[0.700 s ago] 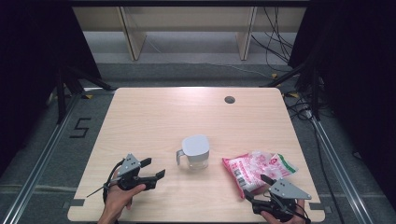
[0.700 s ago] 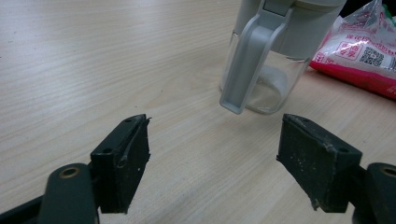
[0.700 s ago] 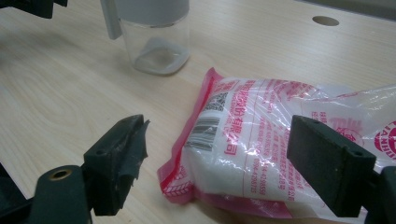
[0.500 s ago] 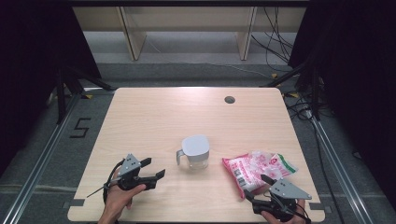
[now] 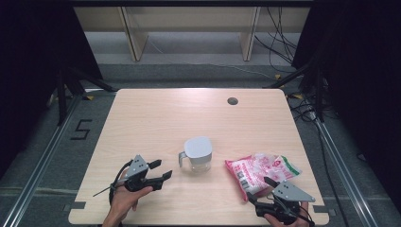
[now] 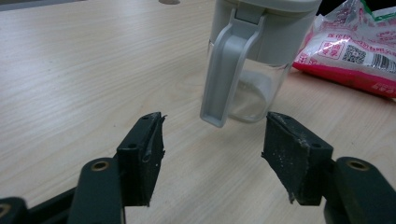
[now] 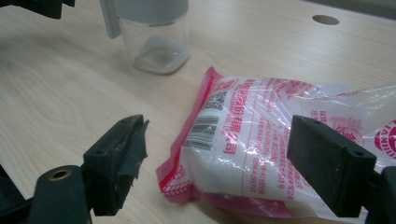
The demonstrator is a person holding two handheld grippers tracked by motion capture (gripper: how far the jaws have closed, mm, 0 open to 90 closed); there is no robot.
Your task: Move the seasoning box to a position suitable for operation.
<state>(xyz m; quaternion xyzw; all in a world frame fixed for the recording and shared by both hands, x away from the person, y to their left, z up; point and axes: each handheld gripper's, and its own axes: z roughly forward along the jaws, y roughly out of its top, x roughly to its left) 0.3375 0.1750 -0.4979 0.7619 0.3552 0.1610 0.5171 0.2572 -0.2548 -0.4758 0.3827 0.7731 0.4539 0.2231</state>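
Here, at the near edge of the table [image 5: 156, 113], the right gripper [image 5: 265, 191] sits at the person's right with its jaws spread wide and holding nothing. In the right gripper view the right gripper [image 7: 217, 161] has the near end of the pink and white bag [image 7: 266, 140] lying between its jaws, though neither pad presses on it. The bag [image 5: 260, 170] rests flat on the wood just ahead of that gripper in the high view.

To the left, the left gripper [image 5: 163, 170] is likewise open and empty, pointing toward the jug [image 5: 197, 153]. The left gripper view puts the left gripper [image 6: 212, 142] just short of the jug's grey handle [image 6: 226, 70], apart from it, with the jaws either side of the handle's lower tip.

That close view shows the jug [image 6: 254, 79] has a clear body under a grey lid, and the right gripper view shows the printed barcode [image 7: 201, 130] on the bag. Farther off, the high view alone gives the dark round hole [image 5: 232, 100] near the table's far edge.
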